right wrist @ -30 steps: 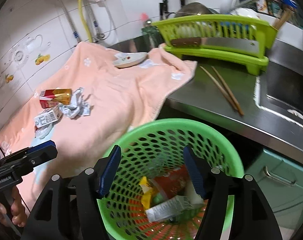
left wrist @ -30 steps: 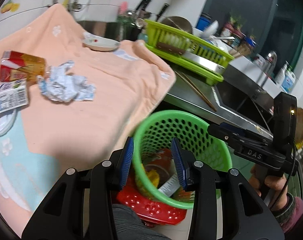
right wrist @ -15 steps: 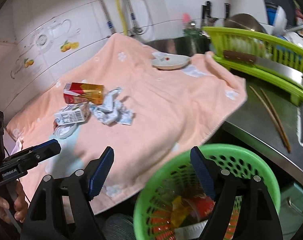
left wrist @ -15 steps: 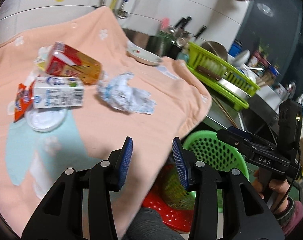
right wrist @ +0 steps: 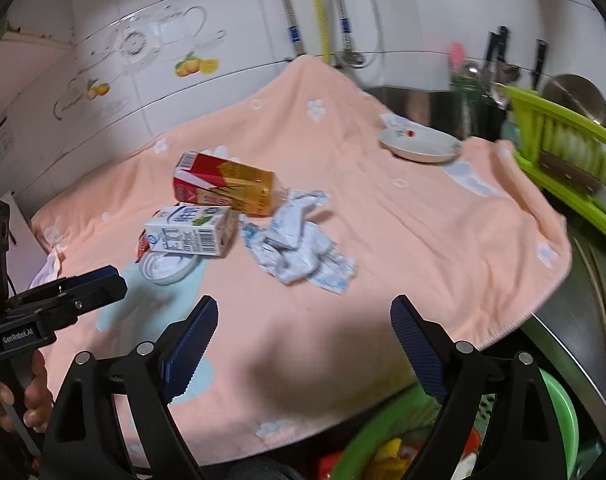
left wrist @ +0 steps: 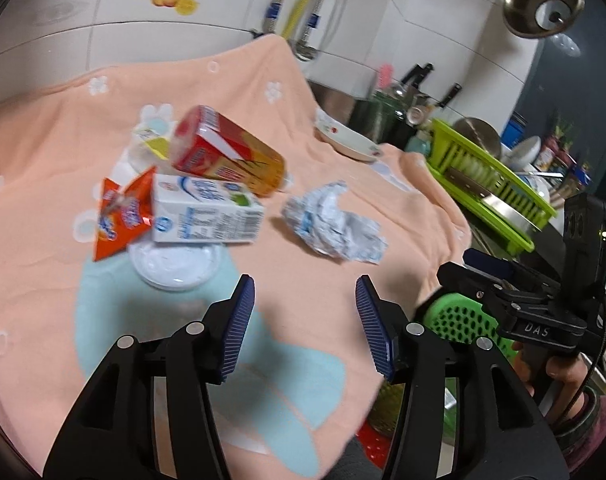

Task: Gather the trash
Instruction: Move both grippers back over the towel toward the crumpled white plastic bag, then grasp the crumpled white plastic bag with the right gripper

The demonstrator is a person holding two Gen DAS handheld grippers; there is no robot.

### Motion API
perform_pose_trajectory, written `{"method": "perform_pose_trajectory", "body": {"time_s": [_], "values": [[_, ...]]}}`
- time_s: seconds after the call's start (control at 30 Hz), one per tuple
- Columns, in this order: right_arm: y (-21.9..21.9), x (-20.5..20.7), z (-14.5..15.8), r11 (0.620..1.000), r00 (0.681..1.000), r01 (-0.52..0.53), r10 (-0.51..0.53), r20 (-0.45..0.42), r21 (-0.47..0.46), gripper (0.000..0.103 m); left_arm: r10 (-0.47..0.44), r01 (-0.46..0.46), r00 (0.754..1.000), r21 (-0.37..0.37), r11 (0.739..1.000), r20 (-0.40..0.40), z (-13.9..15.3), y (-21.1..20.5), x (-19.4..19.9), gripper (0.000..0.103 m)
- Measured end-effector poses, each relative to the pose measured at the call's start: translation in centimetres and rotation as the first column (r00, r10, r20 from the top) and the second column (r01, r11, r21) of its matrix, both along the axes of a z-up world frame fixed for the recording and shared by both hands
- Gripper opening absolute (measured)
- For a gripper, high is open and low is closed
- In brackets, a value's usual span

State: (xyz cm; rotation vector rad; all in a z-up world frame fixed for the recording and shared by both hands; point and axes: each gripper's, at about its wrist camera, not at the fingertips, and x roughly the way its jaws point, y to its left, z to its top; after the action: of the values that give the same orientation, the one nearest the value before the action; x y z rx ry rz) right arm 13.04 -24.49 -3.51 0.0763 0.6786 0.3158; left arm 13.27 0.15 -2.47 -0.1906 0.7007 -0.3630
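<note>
View shift: a second ago both wrist cameras looked down into the green basket [right wrist: 559, 404]; now both look across the peach towel [left wrist: 343, 152] at the litter, and the basket has slid to the lower right edge of each frame.
Left hand-held gripper [left wrist: 305, 326]: nothing between the blue pads, jaws opening, wider than a second ago; it sits at lower centre of the left wrist view, aimed at bare towel short of the pile.
Right hand-held gripper [right wrist: 303, 344]: also bare of any load, jaws opening and spread very wide, at lower centre of the right wrist view.
Meaning for the task: judged from this, a drop into the basket is finished and both hands are heading back for the next pieces; neither touches any trash yet.
Where the trash is: centre left of both views, clustered on the towel over the table, well apart from both grippers.
Cartons: two, the red and amber drink carton [left wrist: 227, 152] and the white milk carton [left wrist: 207, 210] just beside it.
Crumpled wrapper: one, white and blue [left wrist: 335, 222], right of the cartons.
Snack packet: one, orange [left wrist: 121, 212], half under the milk carton.
White lid: one [left wrist: 175, 268], partly under the milk carton.
Basket contents: some pieces already inside; too hidden to count.
Dish: one white saucer [right wrist: 419, 144], upper right, probably not trash.
</note>
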Motion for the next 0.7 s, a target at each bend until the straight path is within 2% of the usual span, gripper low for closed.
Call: {"method": "perform_pose_trajectory", "body": {"time_s": [0.23, 0.43, 0.7], "values": [[2.6, 3.8, -0.7, 0.997, 0.998, -0.069, 0.068, -0.014, -0.047, 0.088, 0.065, -0.065, 0.998, 0.019, 0.998, -0.008, -0.2, 3.1, 1.7, 0.055], [4.2, 7.8, -2.2, 0.989, 0.993, -0.113, 0.108, -0.053, -0.094, 0.09, 0.088, -0.087, 0.996, 0.031, 0.996, -0.018, -0.6, 5.2, 3.7, 0.064], [5.1, 11.8, -4.5, 0.982, 0.987, -0.136, 0.123, -0.106, -0.129, 0.09, 0.045, -0.044, 0.999, 0.05, 0.998, -0.009, -0.7, 6.6, 6.9, 0.07]]}}
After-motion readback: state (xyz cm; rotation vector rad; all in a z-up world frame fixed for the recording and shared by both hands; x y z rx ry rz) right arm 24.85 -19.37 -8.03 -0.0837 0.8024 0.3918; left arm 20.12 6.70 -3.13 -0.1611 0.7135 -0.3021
